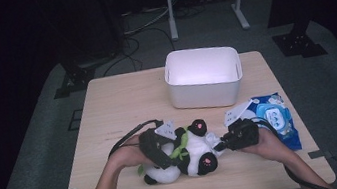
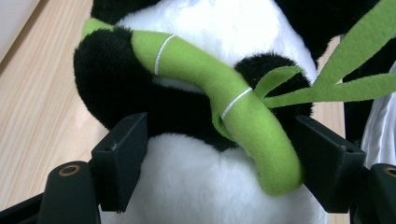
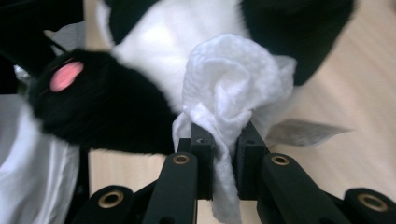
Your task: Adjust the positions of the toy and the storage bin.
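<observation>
Black jaws of the left gripper [image 2: 219, 170] rise at the bottom of the left gripper view, spread wide on either side of the plush panda [image 2: 210, 186] and its green bamboo stalk [image 2: 224, 107], pressing the toy's body. Across the high view the wooden table [image 1: 113, 108] spans the middle, with the white bin [image 1: 203, 76] at upper centre, the panda lying low in the frame between both hands, and a blue wipes pack [image 1: 273, 116] at right. Smallest, the white wipe [image 3: 229, 88] sits pinched between the nearly closed jaws of the right gripper [image 3: 223, 140], bunched against the panda's belly.
</observation>
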Demonstrator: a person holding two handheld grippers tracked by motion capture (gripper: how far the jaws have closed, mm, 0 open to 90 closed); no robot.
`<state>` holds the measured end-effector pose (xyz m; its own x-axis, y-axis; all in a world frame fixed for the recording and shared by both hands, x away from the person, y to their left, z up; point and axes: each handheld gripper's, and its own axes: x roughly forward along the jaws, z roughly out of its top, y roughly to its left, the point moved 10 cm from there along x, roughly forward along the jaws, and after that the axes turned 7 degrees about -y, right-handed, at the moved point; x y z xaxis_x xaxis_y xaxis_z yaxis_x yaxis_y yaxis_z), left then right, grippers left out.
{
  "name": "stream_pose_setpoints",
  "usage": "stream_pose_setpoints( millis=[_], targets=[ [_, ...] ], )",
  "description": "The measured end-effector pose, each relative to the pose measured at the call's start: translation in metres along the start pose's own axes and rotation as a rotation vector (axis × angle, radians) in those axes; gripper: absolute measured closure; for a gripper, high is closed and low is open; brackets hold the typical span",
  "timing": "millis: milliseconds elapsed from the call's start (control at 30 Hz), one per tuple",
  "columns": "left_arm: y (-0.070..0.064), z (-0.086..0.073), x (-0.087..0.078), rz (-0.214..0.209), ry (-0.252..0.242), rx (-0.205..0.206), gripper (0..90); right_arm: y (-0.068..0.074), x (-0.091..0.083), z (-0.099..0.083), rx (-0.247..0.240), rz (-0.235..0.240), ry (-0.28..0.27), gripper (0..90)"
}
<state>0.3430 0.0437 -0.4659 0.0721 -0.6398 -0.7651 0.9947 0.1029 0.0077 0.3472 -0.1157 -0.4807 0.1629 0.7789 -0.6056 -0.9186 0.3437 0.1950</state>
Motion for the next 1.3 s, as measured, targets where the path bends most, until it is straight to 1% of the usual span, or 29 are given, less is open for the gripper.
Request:
stream_pose_setpoints(
  millis=[133,233,333,367,433,467,533,633,733,800,967,1067,1167,1300],
  targets=[
    [-0.001,-0.001,0.0,-0.002,-0.001,0.009,22.7,-0.012,0.005,0.005,0.002,-0.032,0.014,80.5],
    [0.0,-0.002,-0.001,0.003,-0.008,0.002,22.9,-0.016,0.007,0.007,0.009,-0.038,0.015,80.5],
    [0.002,-0.002,-0.001,0.011,-0.008,-0.007,23.0,-0.012,0.008,0.006,0.008,-0.026,0.014,80.5],
    [0.002,-0.002,-0.001,0.013,-0.012,-0.014,23.0,-0.009,0.007,0.005,0.009,-0.015,0.013,80.5],
    [0.002,-0.002,-0.001,0.013,-0.011,-0.014,23.0,-0.005,0.007,0.003,0.003,-0.003,0.014,80.5],
    [0.002,-0.003,-0.001,0.013,-0.007,-0.009,23.0,-0.003,0.006,0.002,0.008,0.002,0.015,80.5],
    [0.002,-0.002,-0.001,0.014,-0.008,-0.011,23.0,-0.001,0.006,-0.002,0.012,0.014,0.02,80.5],
    [0.002,-0.002,-0.001,0.011,-0.007,-0.013,22.9,-0.001,0.006,-0.008,0.017,0.02,0.027,80.4],
    [0.002,-0.002,-0.001,0.009,-0.002,-0.01,22.9,-0.002,0.006,-0.01,0.023,0.015,0.03,80.4],
    [0.002,-0.002,-0.001,0.007,0.0,-0.007,22.9,-0.004,0.006,-0.009,0.014,0.0,0.035,80.5],
    [0.001,-0.002,-0.002,0.002,-0.003,0.002,22.9,-0.012,0.006,0.004,0.001,-0.034,0.024,80.5],
    [0.002,-0.003,-0.002,0.005,-0.004,-0.005,22.9,-0.016,0.009,0.008,0.001,-0.042,0.029,80.5],
    [0.002,-0.003,-0.002,0.008,-0.015,-0.01,22.9,-0.014,0.009,0.008,0.001,-0.038,0.029,80.5],
    [0.003,-0.003,-0.002,0.007,-0.02,-0.011,22.9,-0.005,0.007,0.002,0.001,-0.018,0.03,80.4]
  ],
)
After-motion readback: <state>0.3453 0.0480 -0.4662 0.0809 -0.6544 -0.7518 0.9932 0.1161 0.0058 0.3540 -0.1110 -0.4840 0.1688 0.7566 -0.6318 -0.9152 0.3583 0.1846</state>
